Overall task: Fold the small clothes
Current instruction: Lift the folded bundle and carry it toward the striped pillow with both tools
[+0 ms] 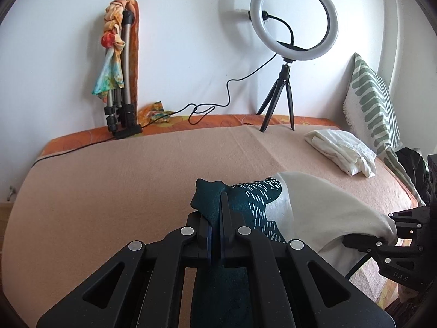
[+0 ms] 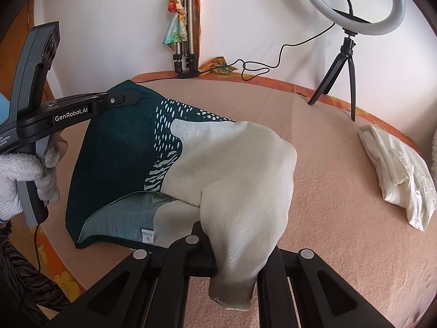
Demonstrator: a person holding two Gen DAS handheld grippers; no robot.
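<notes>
A small garment, dark teal with white flecks at one end and cream at the other (image 2: 232, 164), hangs stretched between both grippers above the bed. My left gripper (image 1: 215, 210) is shut on the teal corner, which pokes out past the fingertips. My right gripper (image 2: 235, 248) is shut on the bunched cream end, and the cloth hides its right finger. In the right wrist view the left gripper (image 2: 135, 97) clamps the teal edge, held by a hand in a white glove (image 2: 21, 175). The left wrist view shows the right gripper (image 1: 382, 242) at the cream end of the garment (image 1: 314, 199).
A pink-beige cover (image 1: 109, 191) lies over the bed. A folded white cloth (image 1: 341, 150) lies at the right beside a green-striped pillow (image 1: 374, 101). At the wall stand a ring light on a small tripod (image 1: 275, 106), its cable, and a folded tripod with a scarf (image 1: 123, 82).
</notes>
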